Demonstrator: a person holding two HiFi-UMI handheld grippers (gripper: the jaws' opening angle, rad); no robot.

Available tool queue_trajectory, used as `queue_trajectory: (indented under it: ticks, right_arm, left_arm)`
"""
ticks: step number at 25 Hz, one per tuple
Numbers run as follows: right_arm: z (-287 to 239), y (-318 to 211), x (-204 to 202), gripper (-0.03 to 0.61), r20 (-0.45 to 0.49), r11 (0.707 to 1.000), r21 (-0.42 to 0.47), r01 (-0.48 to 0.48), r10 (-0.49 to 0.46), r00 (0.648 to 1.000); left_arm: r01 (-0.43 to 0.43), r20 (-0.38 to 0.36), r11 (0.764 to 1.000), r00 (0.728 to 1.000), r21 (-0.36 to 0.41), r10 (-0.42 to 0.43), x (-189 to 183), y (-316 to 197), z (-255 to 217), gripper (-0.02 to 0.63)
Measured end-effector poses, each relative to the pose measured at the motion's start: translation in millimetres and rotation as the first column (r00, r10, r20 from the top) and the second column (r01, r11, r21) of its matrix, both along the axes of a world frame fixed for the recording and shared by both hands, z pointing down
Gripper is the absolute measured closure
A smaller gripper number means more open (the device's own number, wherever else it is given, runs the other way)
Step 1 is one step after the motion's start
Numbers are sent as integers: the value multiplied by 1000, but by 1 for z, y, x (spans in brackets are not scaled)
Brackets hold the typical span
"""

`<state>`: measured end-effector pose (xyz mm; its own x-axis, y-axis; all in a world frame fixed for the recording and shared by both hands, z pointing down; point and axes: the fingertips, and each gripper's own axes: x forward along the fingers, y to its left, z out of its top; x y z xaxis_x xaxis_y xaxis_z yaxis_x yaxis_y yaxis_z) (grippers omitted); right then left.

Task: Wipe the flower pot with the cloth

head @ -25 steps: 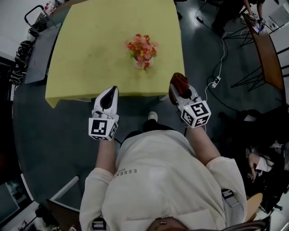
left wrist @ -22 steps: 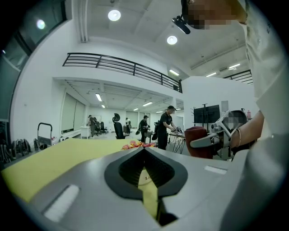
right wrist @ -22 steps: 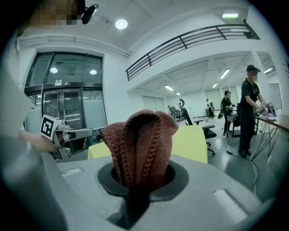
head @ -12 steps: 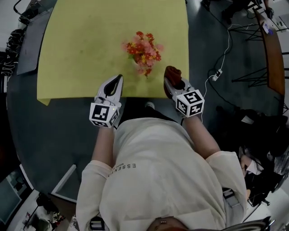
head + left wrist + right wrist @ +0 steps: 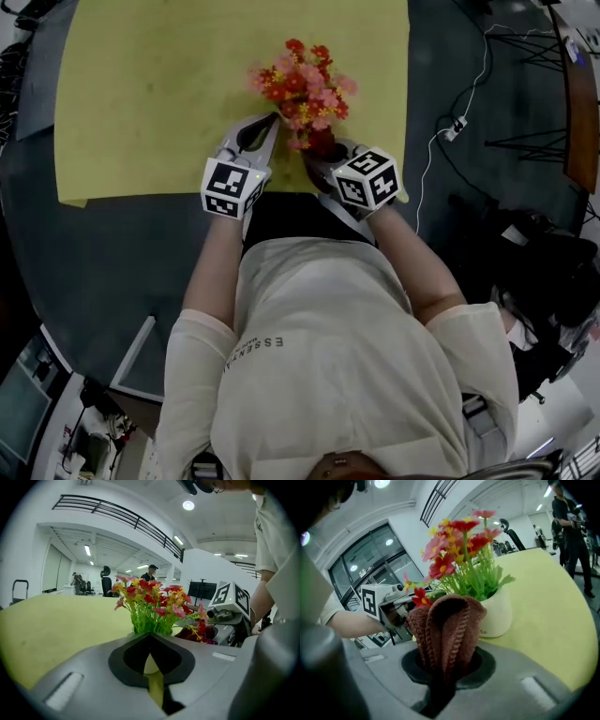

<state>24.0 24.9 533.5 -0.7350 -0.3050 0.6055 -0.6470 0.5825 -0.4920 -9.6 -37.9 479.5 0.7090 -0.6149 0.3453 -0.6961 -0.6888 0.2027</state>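
Around the flower pot (image 5: 499, 611): big bright hall, yellow table (image 5: 141, 112) under it. Left of pot, my left gripper (image 5: 272, 122), jaws closed on nothing, probably there to brace it. Right of pot, my right gripper (image 5: 323, 150) pinches the brown cloth (image 5: 445, 625), bunched forward for wiping.

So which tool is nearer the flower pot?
Right, slightly: right tool, cloth in it, sits just beside the flower pot; left tool points at it from the other side.
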Motion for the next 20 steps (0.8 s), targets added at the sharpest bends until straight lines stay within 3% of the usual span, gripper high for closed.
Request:
queue_trajectory:
  ticks: [6, 15, 20]
  right_arm:
    - [14, -7, -31, 532, -14, 994, -8, 110, -110, 994]
    - [14, -24, -2, 531, 28, 996, -72, -54, 56, 998]
    - [15, -33, 42, 531, 13, 973, -106, -203, 206, 978]
  left_arm:
    - [-47, -13, 999, 999, -19, 47, 5, -5, 3, 600]
    - [-115, 30, 993, 993, -20, 116, 11, -3, 6, 600]
    - [-105, 46, 994, 993, -42, 107, 11, -3, 7, 600]
